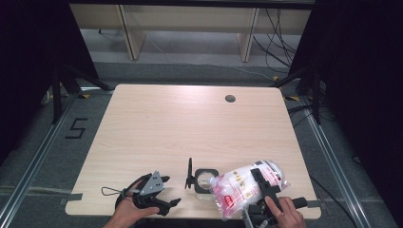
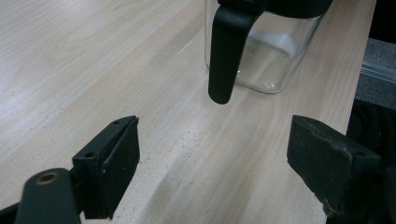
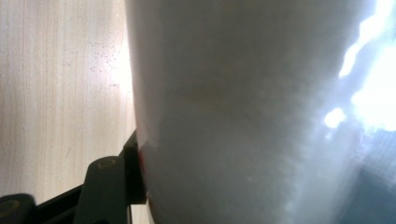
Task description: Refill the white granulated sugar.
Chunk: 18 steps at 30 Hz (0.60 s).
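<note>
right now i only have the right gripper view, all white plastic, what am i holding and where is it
Observer: The right claw is clamped on a white bag with red print, tipped toward a glass jar.
Operator: is the jar open
Observer: Yes, its black lid stands swung up at its left side.
Operator: where's my left claw
Observer: The left claw is open and bare, low over the table, aimed at the jar from the left.
Operator: anything touching the jar
Observer: The bag's corner lies over the jar's rim; I cannot tell whether they touch.
</note>
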Tool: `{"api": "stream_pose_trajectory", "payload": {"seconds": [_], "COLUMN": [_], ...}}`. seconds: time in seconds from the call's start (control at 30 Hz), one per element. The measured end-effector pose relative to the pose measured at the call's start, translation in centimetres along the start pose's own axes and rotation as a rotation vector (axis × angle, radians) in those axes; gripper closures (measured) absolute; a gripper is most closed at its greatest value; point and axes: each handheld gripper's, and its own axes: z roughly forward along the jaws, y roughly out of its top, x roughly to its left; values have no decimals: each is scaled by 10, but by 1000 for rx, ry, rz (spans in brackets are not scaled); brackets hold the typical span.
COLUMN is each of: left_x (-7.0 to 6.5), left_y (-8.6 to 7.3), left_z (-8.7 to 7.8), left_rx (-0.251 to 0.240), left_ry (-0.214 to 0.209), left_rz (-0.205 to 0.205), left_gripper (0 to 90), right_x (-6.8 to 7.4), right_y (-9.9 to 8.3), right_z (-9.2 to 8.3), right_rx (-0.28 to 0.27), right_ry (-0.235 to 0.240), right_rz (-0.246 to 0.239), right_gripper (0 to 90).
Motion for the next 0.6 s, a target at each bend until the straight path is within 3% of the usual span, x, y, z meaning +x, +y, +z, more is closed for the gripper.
{"api": "stream_pose_trajectory", "payload": {"seconds": [0.03, 0.07, 0.1, 0.13, 0.17, 0.2, 0.23, 0.3, 0.33, 0.37, 0.4, 0.43, 0.5, 0.53, 0.6], "left_x": [0, 0, 0, 0, 1, 1, 0, 1, 0, -1, 0, 1, 0, 1, -1], "left_y": [0, 0, 0, 0, 0, 0, 0, 1, 0, 0, 0, 0, 0, 0, 0], "left_z": [0, -1, -1, -1, -1, -1, 0, -1, -1, 0, 0, -1, -1, -1, 0], "left_rx": [9, 11, 11, 11, 20, 20, 6, 21, 19, 6, 13, 27, 22, 30, 10], "left_ry": [0, 1, 1, 1, -2, -2, 1, -3, 0, 11, 12, 15, -2, 20, 7], "left_rz": [1, 1, 2, 2, 4, 4, -1, 5, 1, -6, 8, 17, 3, 15, -7], "left_gripper": [167, 167, 167, 167, 167, 167, 167, 167, 167, 167, 167, 167, 167, 167, 167], "right_x": [2, -1, 2, 2, -5, -5, -1, -3, -1, 0, -1, -1, -1, -1, -2], "right_y": [1, 2, 2, 2, 4, 4, 4, 5, 4, 3, 4, 4, 4, 4, 5], "right_z": [0, 1, 0, 0, 2, 2, 0, -1, -1, 3, 1, 2, 2, 2, 2], "right_rx": [8, -11, 6, 6, -25, -25, 16, 10, 24, -22, 0, -22, -20, -18, -14], "right_ry": [8, -22, -4, -4, -39, -39, -21, -38, -28, -67, -40, -62, -57, -58, -61], "right_rz": [15, -75, -33, -33, -141, -141, -88, -106, -88, -88, -110, -124, -124, -123, -131], "right_gripper": [407, 407, 407, 407, 408, 408, 408, 408, 408, 408, 408, 408, 409, 409, 409]}}
